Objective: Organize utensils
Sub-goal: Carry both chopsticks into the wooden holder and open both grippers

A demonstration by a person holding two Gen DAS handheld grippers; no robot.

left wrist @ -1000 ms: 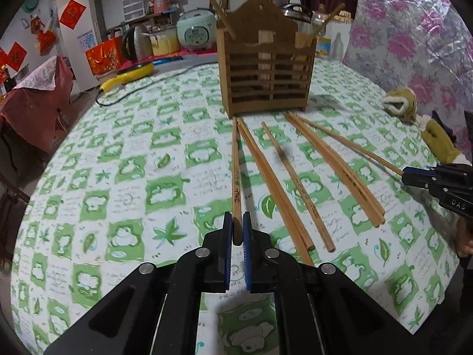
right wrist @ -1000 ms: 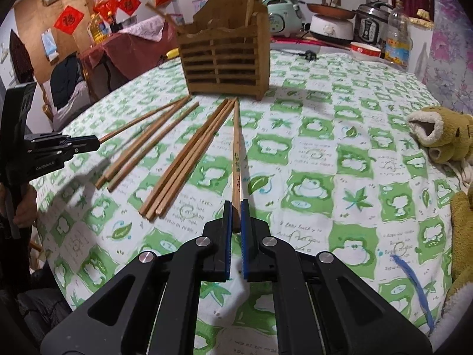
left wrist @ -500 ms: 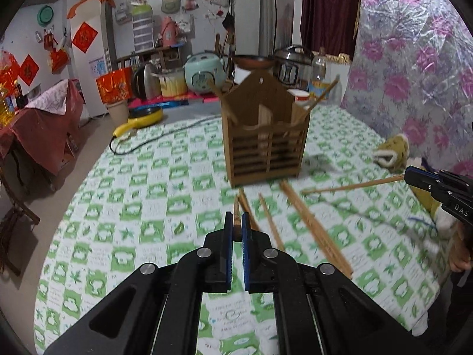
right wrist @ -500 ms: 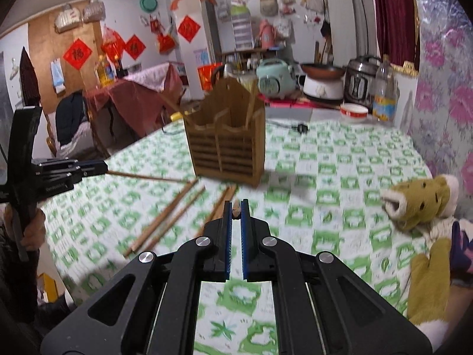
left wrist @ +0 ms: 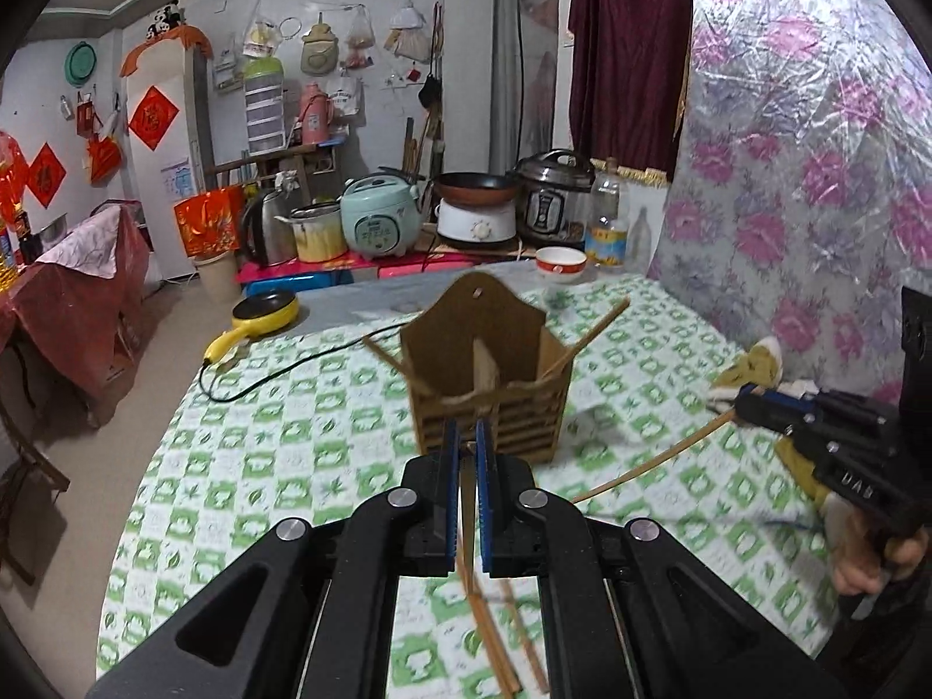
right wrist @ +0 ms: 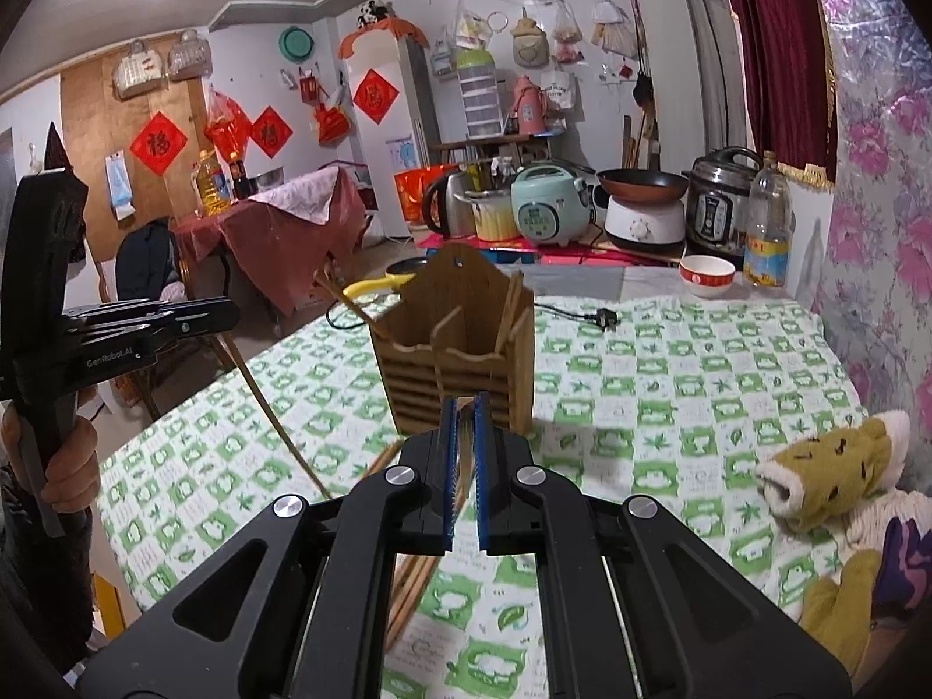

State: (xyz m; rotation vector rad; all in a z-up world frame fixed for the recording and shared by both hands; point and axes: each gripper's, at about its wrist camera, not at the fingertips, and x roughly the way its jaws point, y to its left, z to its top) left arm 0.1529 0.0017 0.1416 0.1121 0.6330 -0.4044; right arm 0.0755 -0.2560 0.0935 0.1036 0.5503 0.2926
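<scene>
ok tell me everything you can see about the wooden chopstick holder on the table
The brown wooden chopstick holder stands upright on the green-and-white checked tablecloth. It is a box with a horizontally slatted front, a taller pointed back panel with a small hanging hole, and a central divider making two compartments. A few wooden chopsticks lean inside, sticking out at both sides. Neither tool touches it: each holds a chopstick in the air in front of it. More chopsticks lie on the cloth before it.

Each claw, left (left wrist: 463,437) and right (right wrist: 465,408), is matte black with blue ribbed finger pads and silver screws. White lettering marks the bodies; bare-skinned hands (right wrist: 64,460) grip the handles.
</scene>
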